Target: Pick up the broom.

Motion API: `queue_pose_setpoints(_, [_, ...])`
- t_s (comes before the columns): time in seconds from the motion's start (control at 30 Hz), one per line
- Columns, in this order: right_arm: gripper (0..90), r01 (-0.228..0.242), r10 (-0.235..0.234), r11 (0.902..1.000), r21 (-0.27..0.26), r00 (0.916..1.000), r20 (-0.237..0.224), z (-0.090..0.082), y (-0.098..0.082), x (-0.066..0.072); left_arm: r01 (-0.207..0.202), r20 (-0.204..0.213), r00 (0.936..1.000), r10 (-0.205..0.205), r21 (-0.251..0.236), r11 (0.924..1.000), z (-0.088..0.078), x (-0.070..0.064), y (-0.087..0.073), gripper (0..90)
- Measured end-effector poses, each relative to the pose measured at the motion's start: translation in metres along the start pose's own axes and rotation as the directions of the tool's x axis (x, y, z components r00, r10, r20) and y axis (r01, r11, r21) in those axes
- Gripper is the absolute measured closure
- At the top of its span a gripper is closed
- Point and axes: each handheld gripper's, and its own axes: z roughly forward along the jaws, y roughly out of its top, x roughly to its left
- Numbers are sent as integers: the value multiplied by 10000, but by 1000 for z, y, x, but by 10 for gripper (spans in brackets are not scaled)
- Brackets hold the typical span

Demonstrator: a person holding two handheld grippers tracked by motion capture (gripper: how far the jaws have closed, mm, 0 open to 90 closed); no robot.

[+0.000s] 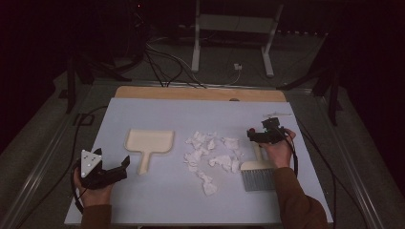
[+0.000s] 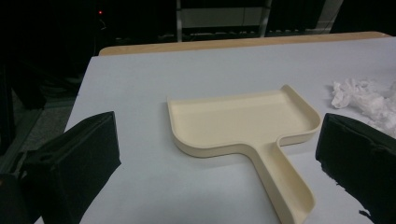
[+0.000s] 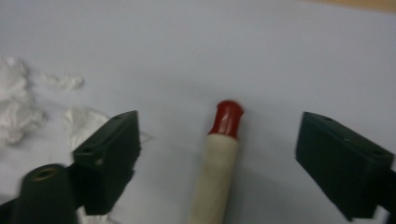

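Reaching for the brush (image 1: 257, 169), whose red-tipped handle (image 3: 219, 158) lies between my right claw's (image 1: 260, 135) parted, untouching jaws at the table's right, I judge the pickup is in hand. Next: close squarely on it. Crumpled paper scraps (image 1: 212, 157) lie left; my left claw (image 2: 219, 163) gapes near the dustpan (image 1: 148, 143).

In the right gripper view the brush handle (image 3: 215, 175) runs off the bottom edge, softly blurred. In the high view the right gripper (image 1: 260, 135) covers the handle's red tip.
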Motion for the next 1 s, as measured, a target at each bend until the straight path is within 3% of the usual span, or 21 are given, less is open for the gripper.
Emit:
queue_pose_setpoints(0.03, [162,0,0,10000,0,10000,0,0,0,0,-8,-7,10000,8,12,10000,0,0,0,5])
queue_pose_setpoints(0.07, [215,12,-9,9993,382,10000,-61,6,-1,1,2,-9,10000,-2,11,10000,0,0,0,5])
queue_pose_setpoints(0.3, [377,-231,176,9908,1336,9989,424,22,-5,0,9,-48,10000,-9,20,10000,0,0,-1,5])
queue_pose_setpoints(0.33, [377,-231,176,9908,1336,9989,424,22,-5,0,2,-39,10000,-2,19,10000,0,0,-1,5])
queue_pose_setpoints(0.4, [468,-297,208,9873,1558,9981,585,26,-7,-1,-11,-34,10000,11,26,10000,0,-1,-1,5])
queue_pose_setpoints(0.77, [643,-459,213,9738,2226,9935,1118,34,-6,10,-29,-17,10000,29,25,10000,0,-1,-1,5])
queue_pose_setpoints(1.0, [676,-946,644,9684,2306,9887,1354,34,-4,13,61,-10,10000,-61,-29,10000,-2,0,-1,5])
